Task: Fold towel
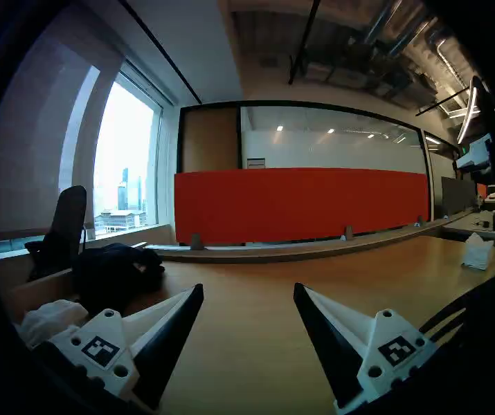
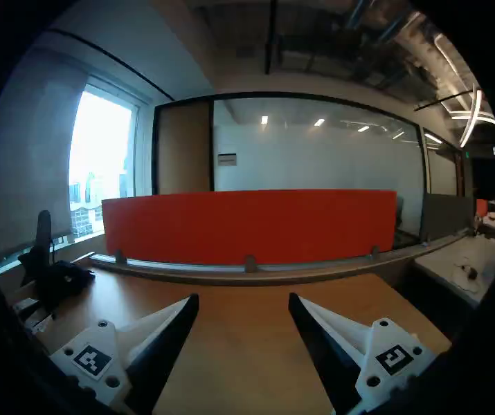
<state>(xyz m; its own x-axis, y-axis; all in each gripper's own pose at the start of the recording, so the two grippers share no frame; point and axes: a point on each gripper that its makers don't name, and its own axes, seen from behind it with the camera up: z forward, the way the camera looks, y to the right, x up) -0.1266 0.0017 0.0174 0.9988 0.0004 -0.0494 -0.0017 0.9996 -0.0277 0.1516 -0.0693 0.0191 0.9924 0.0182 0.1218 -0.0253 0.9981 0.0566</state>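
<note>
The left hand-held gripper [image 1: 248, 286] and right hand-held gripper [image 2: 244, 297], white with black wedge fingers, stand spread and empty over a smooth brown wooden table [image 1: 385, 270]. A crumpled white towel [image 1: 50, 319] lies at its left edge beside a soft black bag [image 1: 115, 270]. A flat red partition panel [image 1: 302, 204] stands behind.

an office: wooden desk [image 1: 261, 304] with red divider panel [image 1: 302, 204], office chair [image 1: 64, 232], glass-walled room.

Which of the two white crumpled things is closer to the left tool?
The white bundle beside the black bag, right by the left tool; the other white heap lies far off at right.
</note>
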